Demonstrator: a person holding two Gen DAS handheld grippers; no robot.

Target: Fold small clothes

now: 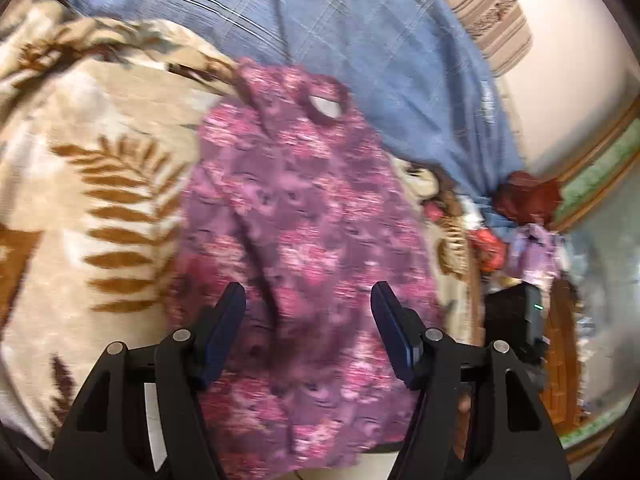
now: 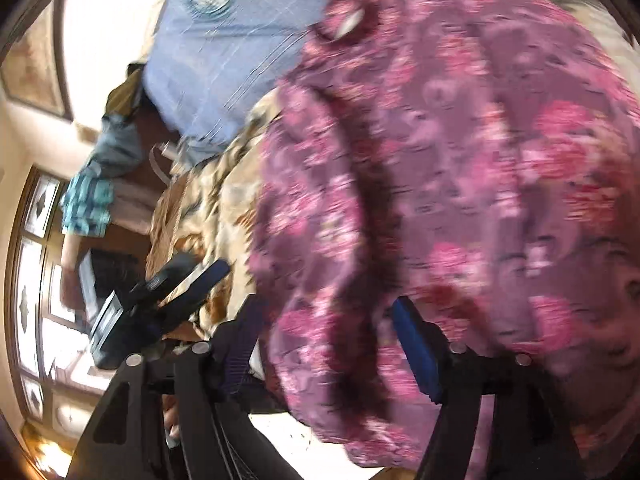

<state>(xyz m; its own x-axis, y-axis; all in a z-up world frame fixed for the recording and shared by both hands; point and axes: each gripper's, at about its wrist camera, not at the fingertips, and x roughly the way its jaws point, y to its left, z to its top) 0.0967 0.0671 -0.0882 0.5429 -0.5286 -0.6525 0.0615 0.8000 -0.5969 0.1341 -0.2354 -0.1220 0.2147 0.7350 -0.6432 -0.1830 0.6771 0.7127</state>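
A small pink and purple flowered garment lies spread on a beige blanket with brown fern leaves, its round neck opening at the far end. My left gripper hovers over the near part of the garment, jaws wide apart and pads clear of the cloth. In the right wrist view the same garment fills the frame, blurred, with a long fold running down it. My right gripper is open; cloth bulges between its fingers and hides part of the left one. The left gripper's fingers show at the left.
A blue checked cushion or cloth lies beyond the garment. Crumpled clothes in red, orange and lilac pile at the blanket's right edge by a wooden frame. A black device with a green light sits there. A window is at far left.
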